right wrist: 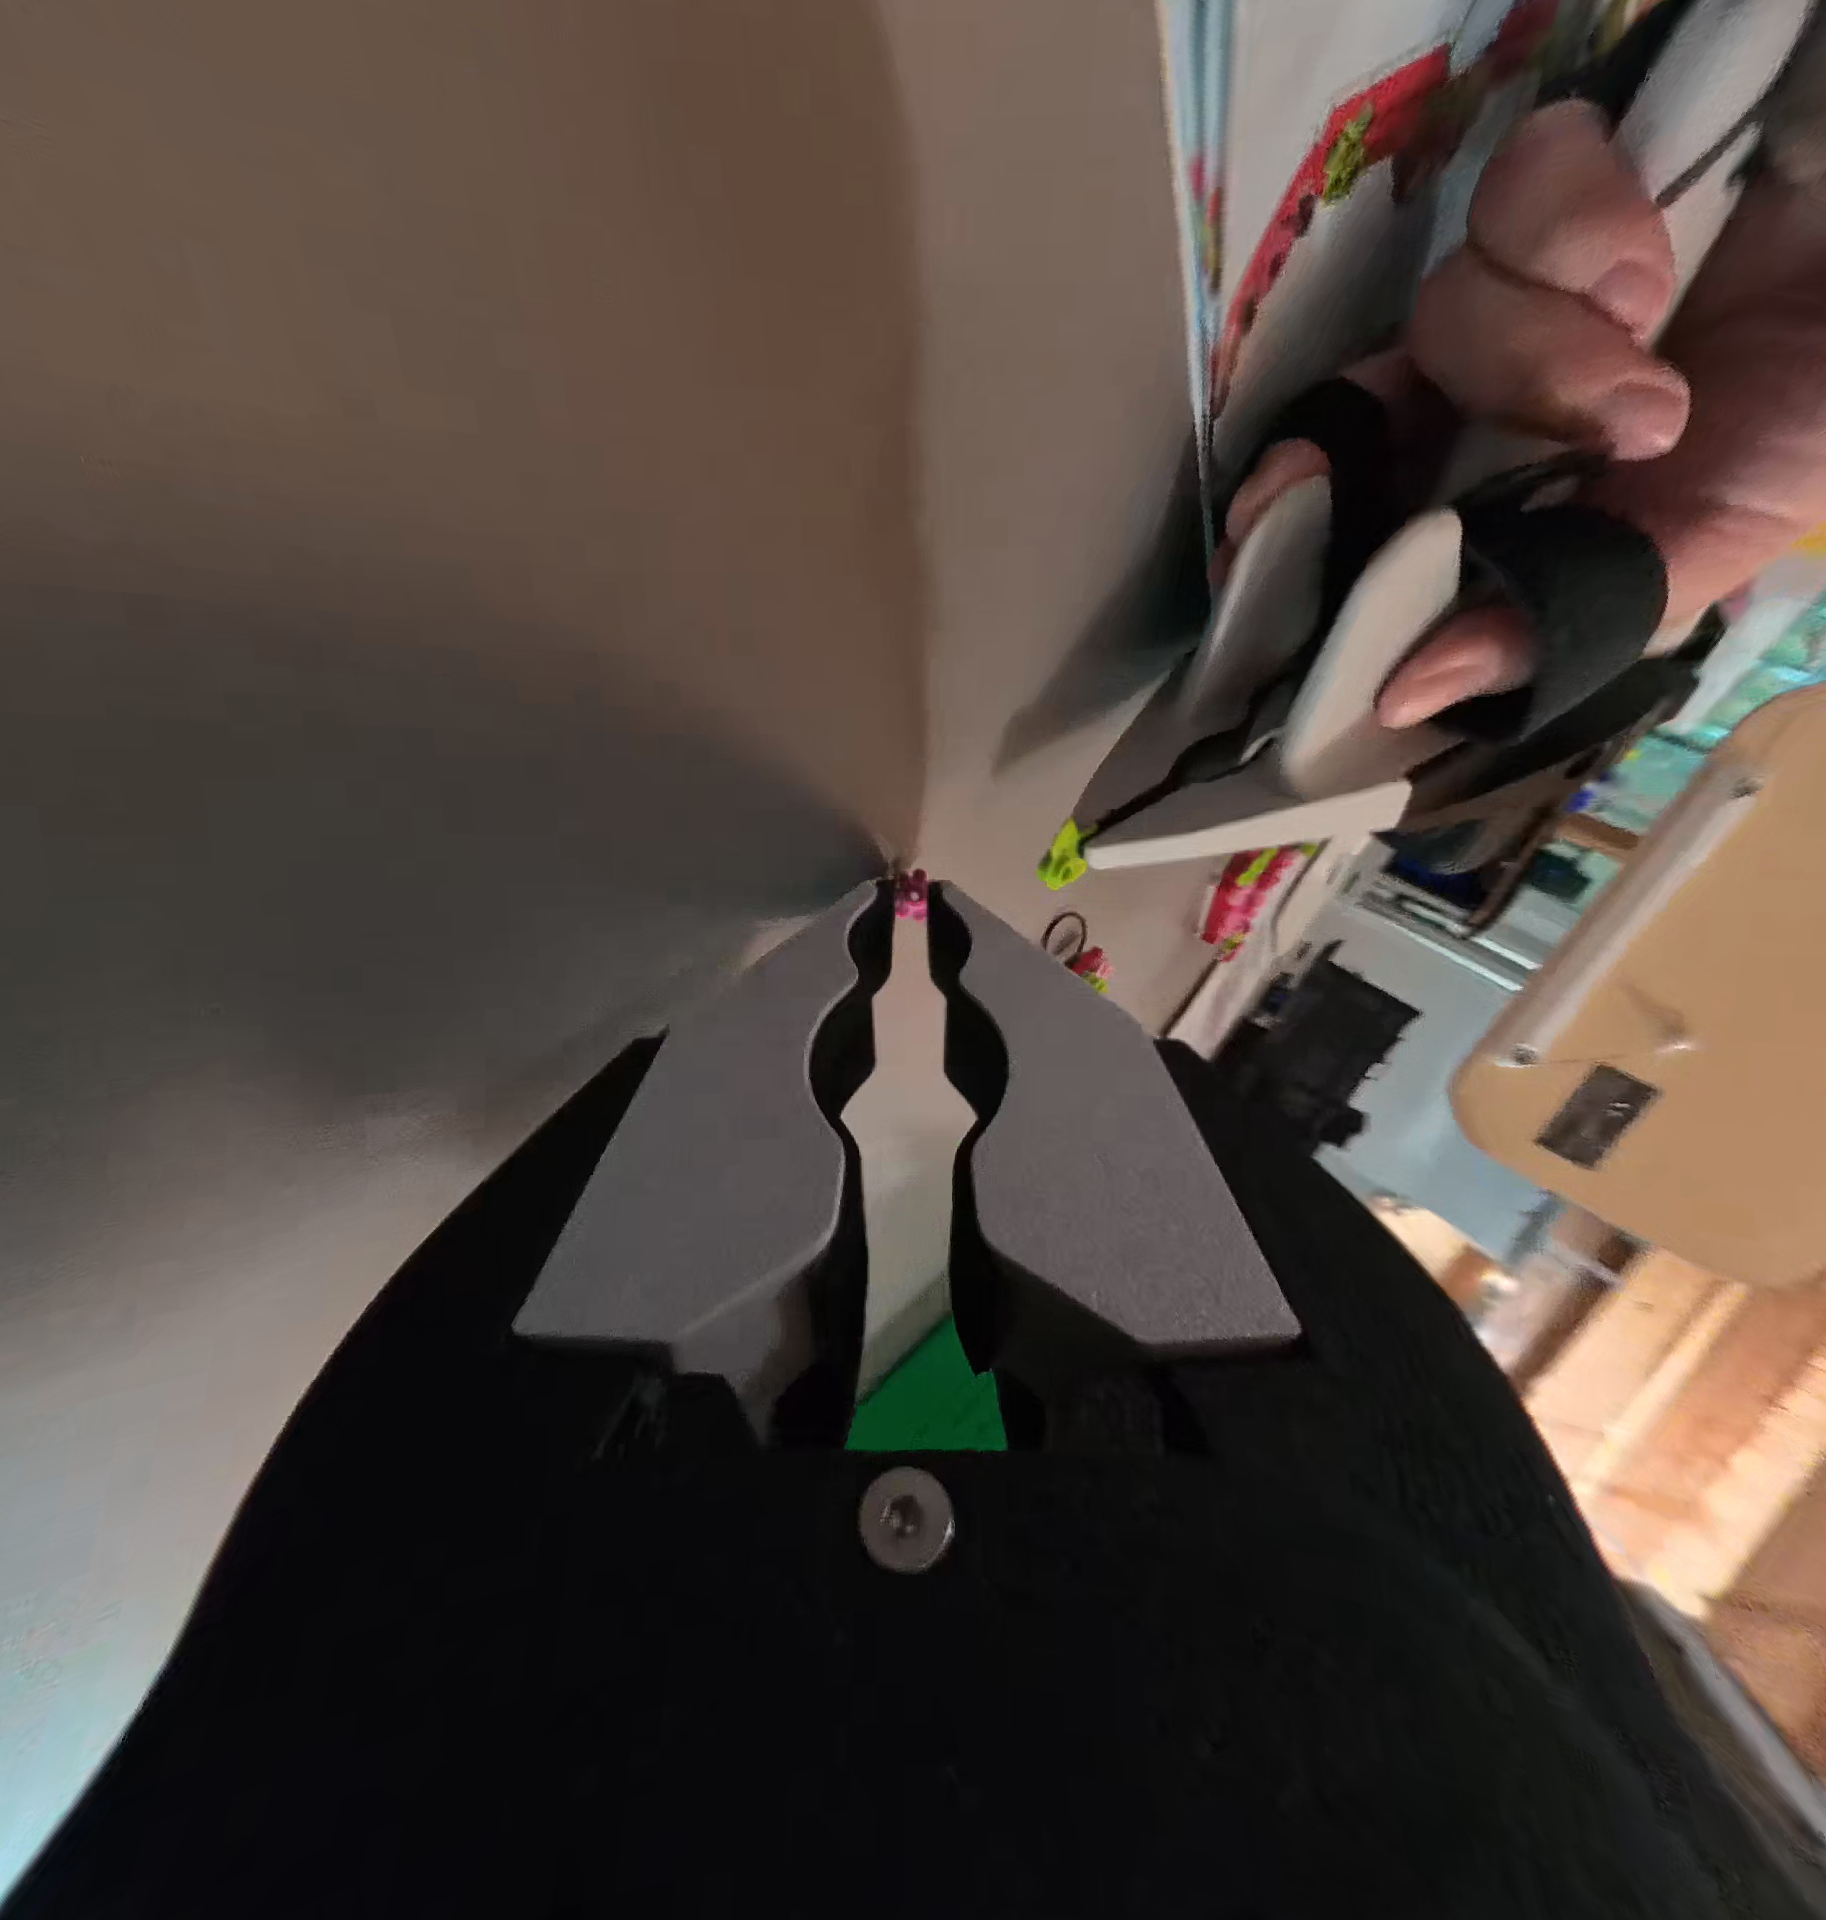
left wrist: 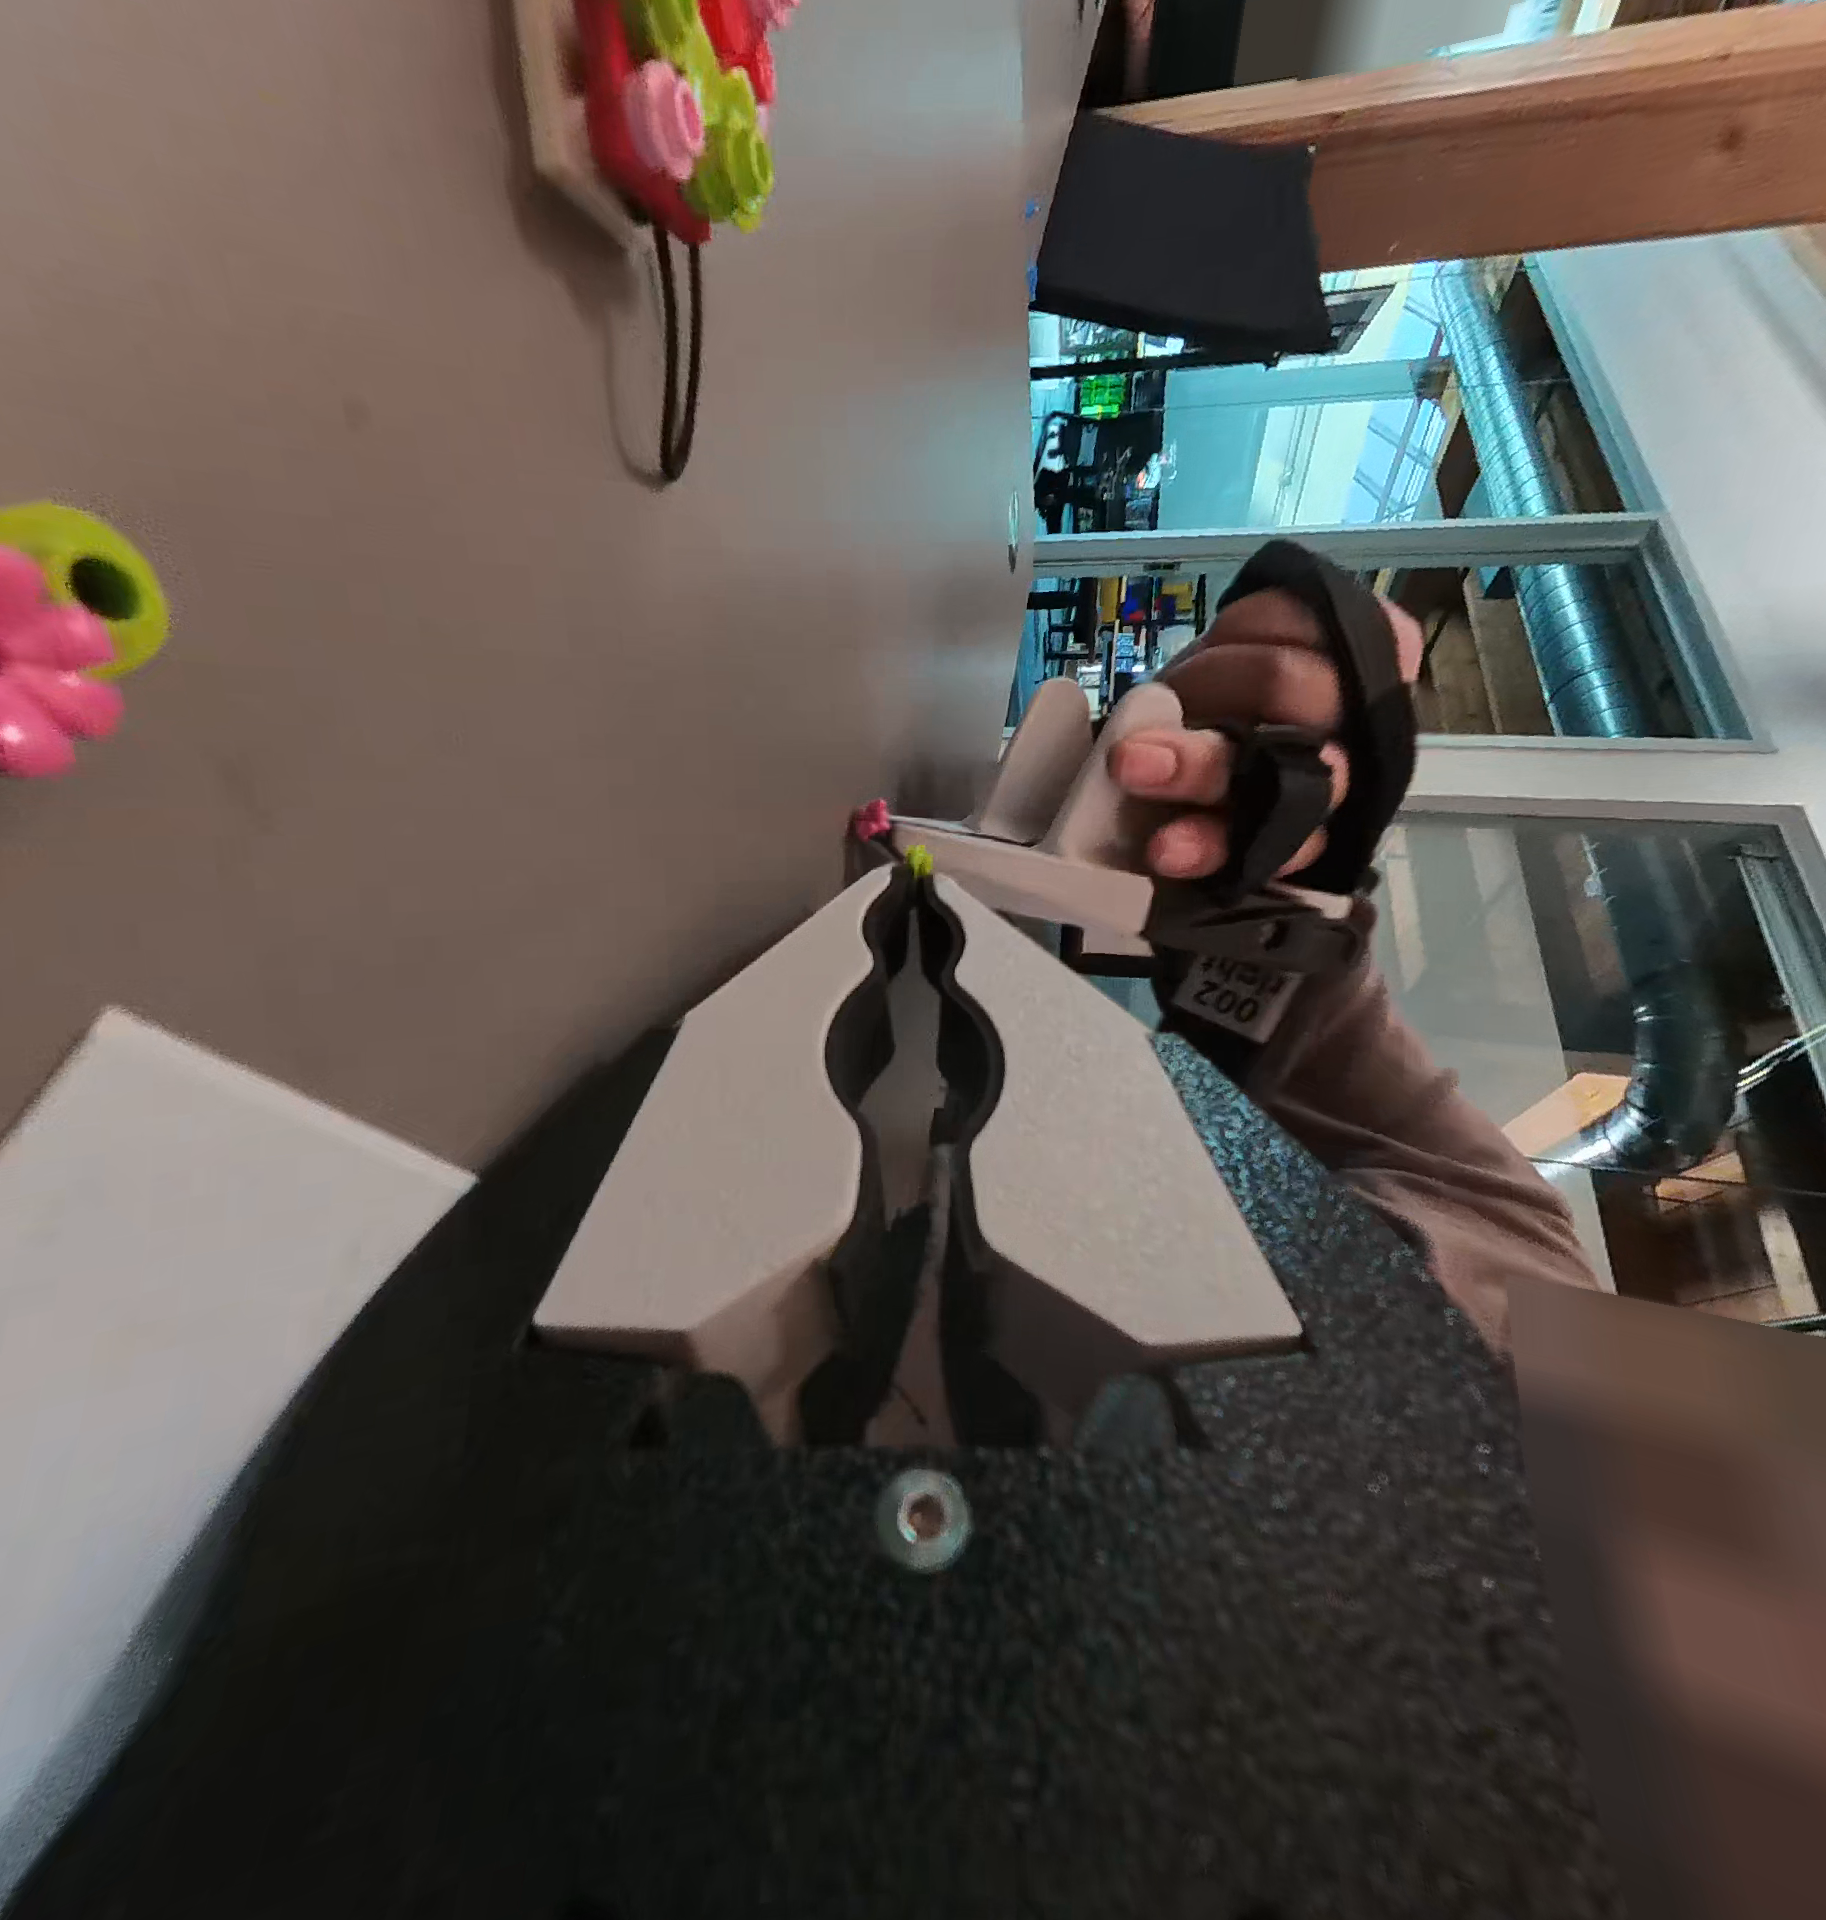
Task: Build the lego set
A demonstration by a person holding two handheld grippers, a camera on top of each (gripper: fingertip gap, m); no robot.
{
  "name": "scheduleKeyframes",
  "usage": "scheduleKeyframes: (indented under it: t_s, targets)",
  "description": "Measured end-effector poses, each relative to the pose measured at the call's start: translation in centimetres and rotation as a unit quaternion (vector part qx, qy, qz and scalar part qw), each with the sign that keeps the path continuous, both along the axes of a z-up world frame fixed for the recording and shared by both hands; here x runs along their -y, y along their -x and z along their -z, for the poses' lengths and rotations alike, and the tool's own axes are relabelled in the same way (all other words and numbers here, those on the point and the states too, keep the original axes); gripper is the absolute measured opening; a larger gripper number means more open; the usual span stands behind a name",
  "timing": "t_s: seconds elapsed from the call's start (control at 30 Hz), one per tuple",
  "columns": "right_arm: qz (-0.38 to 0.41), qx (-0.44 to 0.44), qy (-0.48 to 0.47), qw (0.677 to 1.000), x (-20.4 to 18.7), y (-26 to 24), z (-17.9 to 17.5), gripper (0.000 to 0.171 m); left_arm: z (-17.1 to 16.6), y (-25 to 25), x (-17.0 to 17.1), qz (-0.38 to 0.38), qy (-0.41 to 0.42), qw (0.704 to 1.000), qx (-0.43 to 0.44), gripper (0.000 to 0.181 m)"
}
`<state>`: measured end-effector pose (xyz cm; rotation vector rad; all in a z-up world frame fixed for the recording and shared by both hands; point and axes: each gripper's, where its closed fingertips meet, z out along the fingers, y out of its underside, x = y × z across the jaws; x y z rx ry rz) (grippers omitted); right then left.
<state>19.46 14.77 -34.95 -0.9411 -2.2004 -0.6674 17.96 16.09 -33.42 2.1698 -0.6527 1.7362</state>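
the left gripper point(left wrist: 917, 883) pinches a small lime green lego piece point(left wrist: 919, 860) at its fingertips, the right gripper point(right wrist: 911, 902) pinches a tiny pink flower piece point(right wrist: 910, 896), and both are held close together above the beige table point(left wrist: 369, 520).

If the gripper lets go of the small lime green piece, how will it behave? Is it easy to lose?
The lime green piece is tiny beside the left gripper, so probably very light. Only the fingertips pinch it, so it may twist or slip. If dropped, it would likely bounce on the smooth table.
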Motion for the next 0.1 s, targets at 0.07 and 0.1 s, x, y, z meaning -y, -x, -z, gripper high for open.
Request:
scheduleKeyframes:
  t_s: [0.07,0.1]
  targets:
    - [0.023,-0.026,0.04,0.999,0.03,0.1,-0.41,0.016,0.2,0.06,0.17,0.007,-0.011,1.0,-0.004,0.0]
    - [0.033,-0.037,0.061,0.997,0.08,0.1,-0.58,0.017,0.33,0.06,0.2,0.008,-0.016,1.0,-0.009,0.0]
